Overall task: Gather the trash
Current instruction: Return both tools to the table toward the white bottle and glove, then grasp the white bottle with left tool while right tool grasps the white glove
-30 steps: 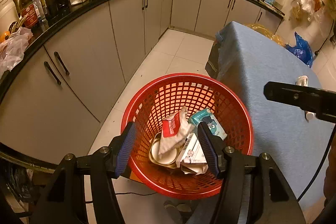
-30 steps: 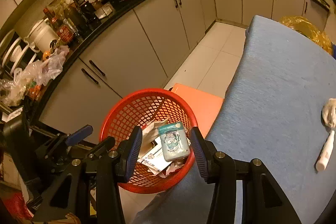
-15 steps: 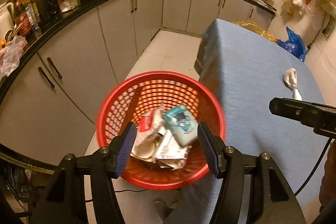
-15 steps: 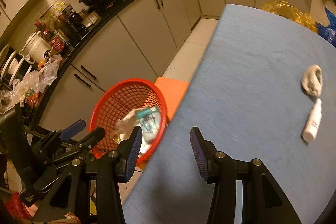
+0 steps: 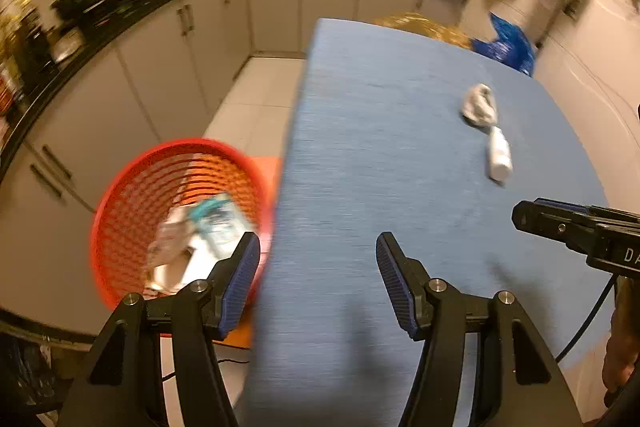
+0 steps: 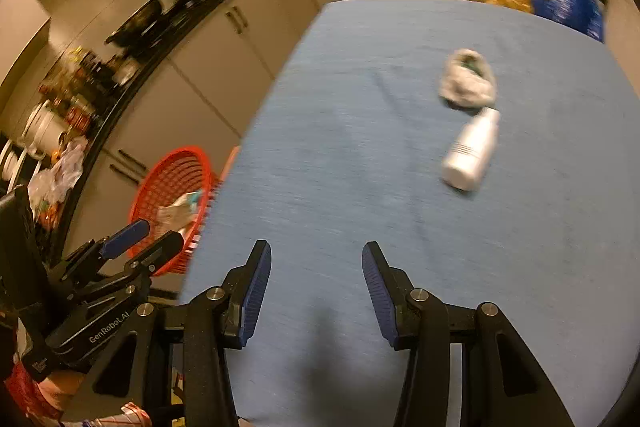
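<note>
A white bottle (image 6: 471,153) lies on the blue table (image 6: 360,167), with a crumpled grey-white wad (image 6: 467,83) just beyond it. Both show in the left wrist view, the bottle (image 5: 498,154) and the wad (image 5: 479,105). A red mesh basket (image 5: 132,211) holding several pieces of trash stands on the floor left of the table; it also shows in the right wrist view (image 6: 164,187). My left gripper (image 5: 318,279) is open and empty over the table's left edge. My right gripper (image 6: 316,287) is open and empty over the table, short of the bottle.
Kitchen cabinets and a black counter (image 5: 120,11) with pans and bottles run along the left and back. A blue bag (image 5: 506,47) and a yellow bag (image 5: 420,25) sit beyond the table's far end. Tiled floor (image 5: 256,95) lies between cabinets and table.
Both grippers have swung right, away from the basket and over the blue table. The bottle and wad have come nearer in both views.
</note>
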Tool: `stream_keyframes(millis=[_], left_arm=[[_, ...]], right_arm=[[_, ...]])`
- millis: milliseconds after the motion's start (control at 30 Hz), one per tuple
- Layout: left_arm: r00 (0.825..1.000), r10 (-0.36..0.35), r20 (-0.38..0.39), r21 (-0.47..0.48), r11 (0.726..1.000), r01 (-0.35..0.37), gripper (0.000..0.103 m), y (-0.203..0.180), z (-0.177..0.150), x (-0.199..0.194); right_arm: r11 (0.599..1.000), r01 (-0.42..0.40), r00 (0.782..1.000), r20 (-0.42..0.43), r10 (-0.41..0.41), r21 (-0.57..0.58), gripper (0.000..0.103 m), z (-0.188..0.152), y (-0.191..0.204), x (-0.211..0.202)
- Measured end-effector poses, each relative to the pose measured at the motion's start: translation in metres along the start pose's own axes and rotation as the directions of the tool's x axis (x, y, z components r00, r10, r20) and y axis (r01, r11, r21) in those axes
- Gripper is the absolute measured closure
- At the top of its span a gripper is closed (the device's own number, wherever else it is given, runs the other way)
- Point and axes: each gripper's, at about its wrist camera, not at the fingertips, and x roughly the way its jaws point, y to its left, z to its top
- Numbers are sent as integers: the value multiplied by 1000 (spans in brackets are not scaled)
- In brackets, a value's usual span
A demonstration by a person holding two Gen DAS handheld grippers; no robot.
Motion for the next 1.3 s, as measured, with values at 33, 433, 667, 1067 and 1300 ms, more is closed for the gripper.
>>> stream_keyframes(millis=[33,433,667,1067,1300], left_arm=[[1000,-9,-4,17,1000,10,44,-11,2,2],[987,-141,-83,170,973,153,42,-139,36,46],[982,-145,-124,198,966,167,42,-192,75,100],[975,-100,-199,204,969,141,74,-220,90,169],[978,-125,-165,138,979,148,74,-184,67,142]], right_arm=[[1000,4,1000,3,-5,15,52,-2,-9,-4],[981,96,994,42,-105,171,52,-28,-117,-65],[969,140,987,46,-152,203,52,-41,-161,-93],[973,131,986,73,-147,190,52,-4,-186,-103],[991,66,994,82,-75,113,49,54,-170,-64]])
